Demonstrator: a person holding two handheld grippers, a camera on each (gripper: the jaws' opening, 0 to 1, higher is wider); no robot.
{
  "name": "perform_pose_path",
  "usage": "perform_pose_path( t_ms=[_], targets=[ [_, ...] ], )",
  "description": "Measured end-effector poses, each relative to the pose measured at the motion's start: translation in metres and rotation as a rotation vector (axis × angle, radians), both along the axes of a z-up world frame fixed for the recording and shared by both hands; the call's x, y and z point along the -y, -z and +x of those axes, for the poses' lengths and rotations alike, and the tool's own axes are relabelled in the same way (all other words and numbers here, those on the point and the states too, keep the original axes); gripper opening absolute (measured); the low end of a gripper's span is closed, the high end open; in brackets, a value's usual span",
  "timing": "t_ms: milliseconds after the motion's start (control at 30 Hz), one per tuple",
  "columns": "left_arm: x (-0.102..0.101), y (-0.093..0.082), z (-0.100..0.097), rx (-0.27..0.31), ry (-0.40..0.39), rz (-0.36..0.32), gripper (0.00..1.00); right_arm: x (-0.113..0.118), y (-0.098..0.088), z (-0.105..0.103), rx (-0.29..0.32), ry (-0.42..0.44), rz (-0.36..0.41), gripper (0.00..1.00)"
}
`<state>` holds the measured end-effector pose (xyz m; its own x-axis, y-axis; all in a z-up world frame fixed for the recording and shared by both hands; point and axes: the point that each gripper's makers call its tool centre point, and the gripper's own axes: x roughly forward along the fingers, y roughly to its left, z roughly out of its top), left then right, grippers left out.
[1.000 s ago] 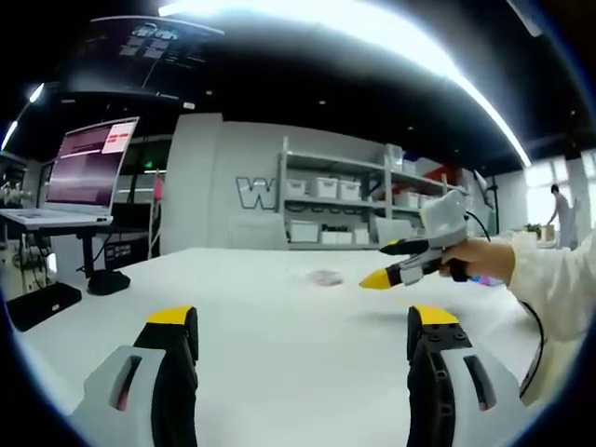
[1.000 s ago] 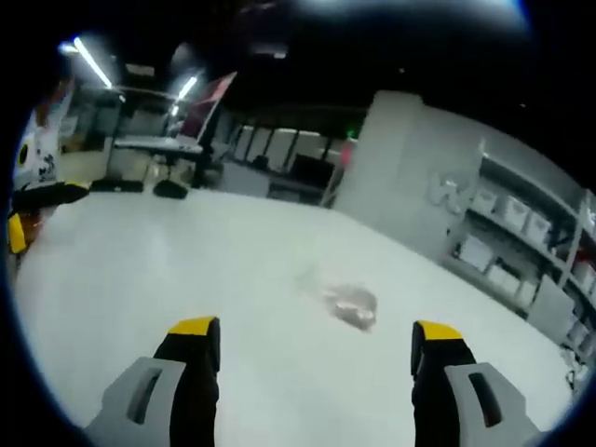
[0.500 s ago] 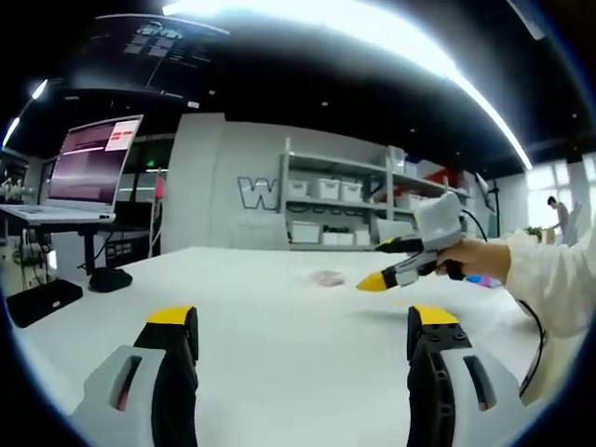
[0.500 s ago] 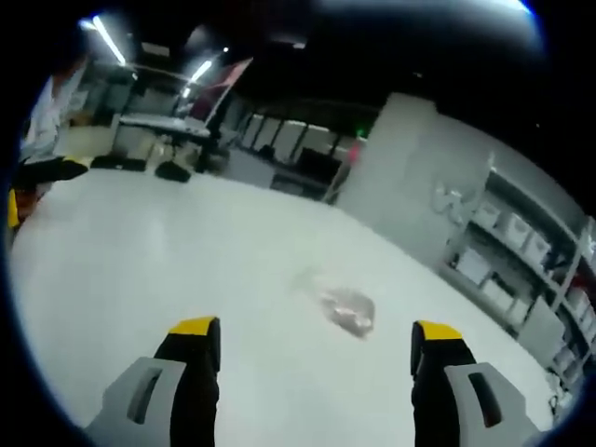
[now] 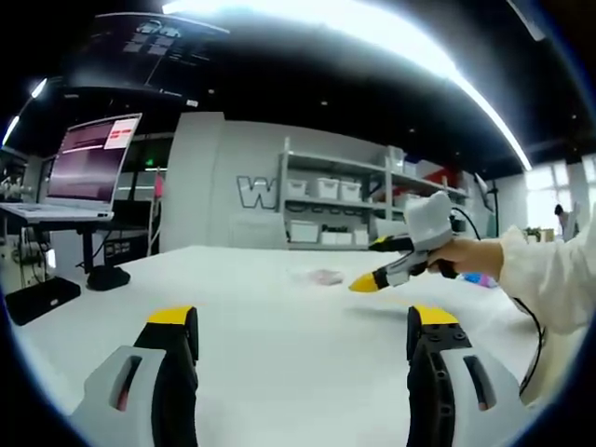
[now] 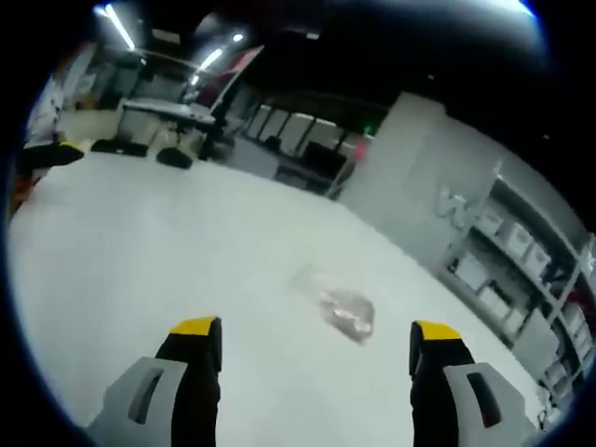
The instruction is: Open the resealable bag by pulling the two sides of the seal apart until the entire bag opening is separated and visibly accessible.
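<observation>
Lying flat on the white desk (image 6: pixel 112 251), well away from its edges, the clear resealable bag (image 6: pixel 337 310) holds something small and pinkish; its long axis runs diagonally in the right gripper view. Which end carries the seal cannot be told. Left gripper (image 5: pixel 303 340) and right gripper (image 6: pixel 315 349) both hover with jaws spread wide, holding nothing, apart from the bag.

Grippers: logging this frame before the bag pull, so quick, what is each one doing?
Left gripper: open, holding nothing, above the white table.
Right gripper: open, holding nothing, aimed at the resealable bag, not touching it.
</observation>
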<state>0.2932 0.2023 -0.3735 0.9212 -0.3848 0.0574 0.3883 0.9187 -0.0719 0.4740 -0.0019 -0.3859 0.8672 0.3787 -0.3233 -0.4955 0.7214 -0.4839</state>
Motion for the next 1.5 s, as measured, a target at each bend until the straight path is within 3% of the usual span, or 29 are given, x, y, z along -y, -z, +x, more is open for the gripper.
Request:
perform_pose_path(
  t_ms=[267,433,533,833,1000,1500],
  targets=[
    [-0.002,0.001,0.000,-0.001,0.001,-0.004,0.91,-0.004,0.000,0.005,0.018,-0.011,-0.046,0.83],
    [-0.004,0.000,0.001,0.000,-0.001,-0.007,0.91,-0.011,-0.006,0.007,0.071,-0.038,-0.075,0.76],
    [-0.005,0.000,0.002,0.000,-0.003,-0.007,0.91,-0.011,-0.006,0.009,0.067,-0.030,-0.070,0.80],
    [-0.005,0.000,0.003,0.002,0.000,-0.012,0.91,-0.014,-0.002,0.013,0.044,-0.036,-0.079,0.79],
    [-0.006,-0.001,0.003,0.005,-0.002,-0.018,0.91,-0.018,-0.001,0.019,0.057,-0.043,-0.148,0.79],
    [-0.007,-0.001,0.003,0.008,0.002,-0.031,0.91,-0.025,0.003,0.030,0.061,-0.052,-0.187,0.77]
  ],
)
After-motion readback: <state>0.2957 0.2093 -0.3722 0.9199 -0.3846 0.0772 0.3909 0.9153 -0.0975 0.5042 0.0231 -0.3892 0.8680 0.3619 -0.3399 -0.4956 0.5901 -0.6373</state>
